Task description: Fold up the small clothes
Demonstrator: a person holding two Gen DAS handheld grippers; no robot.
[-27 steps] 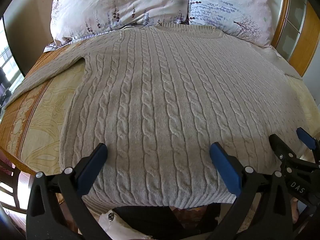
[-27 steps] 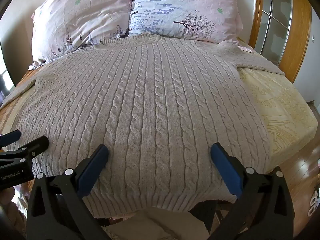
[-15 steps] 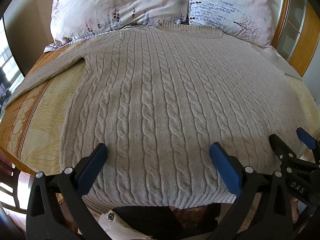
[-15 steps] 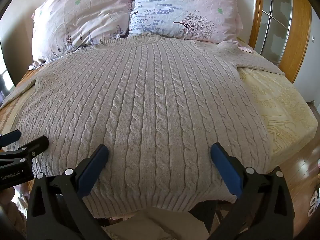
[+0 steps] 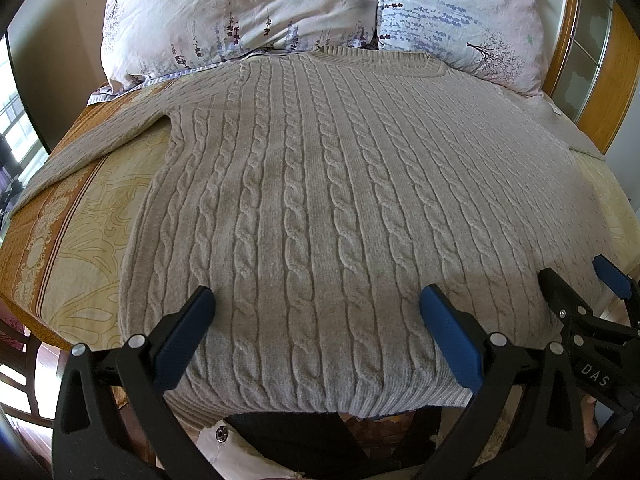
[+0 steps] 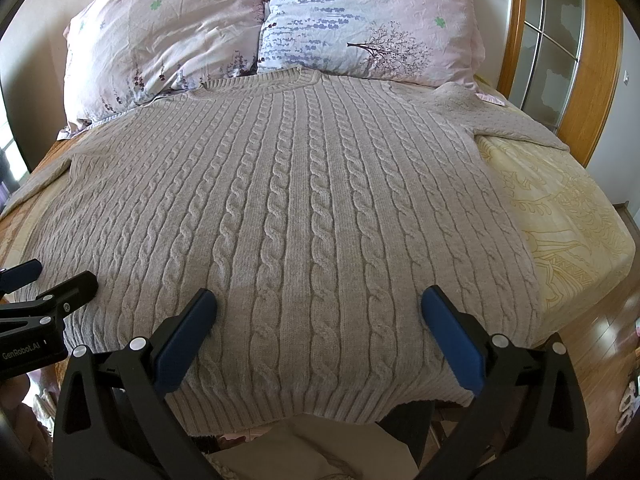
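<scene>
A beige cable-knit sweater (image 5: 320, 200) (image 6: 288, 208) lies flat on the bed, collar toward the pillows, hem at the near edge, sleeves spread to both sides. My left gripper (image 5: 316, 300) hovers open above the hem, left of centre, with nothing between its blue pads. My right gripper (image 6: 318, 300) hangs open over the hem's right part, also holding nothing. In the left wrist view the right gripper (image 5: 580, 284) shows at the right edge. The left gripper's fingers (image 6: 60, 292) show at the left edge of the right wrist view.
Two floral pillows (image 5: 248, 12) (image 6: 368, 20) lean at the head of the bed. A yellow patterned bedsheet (image 5: 80, 232) (image 6: 560, 216) shows on both sides of the sweater. A wooden-framed glass panel (image 6: 560, 40) stands at the right. Wooden floor (image 6: 600, 344) lies beside the bed.
</scene>
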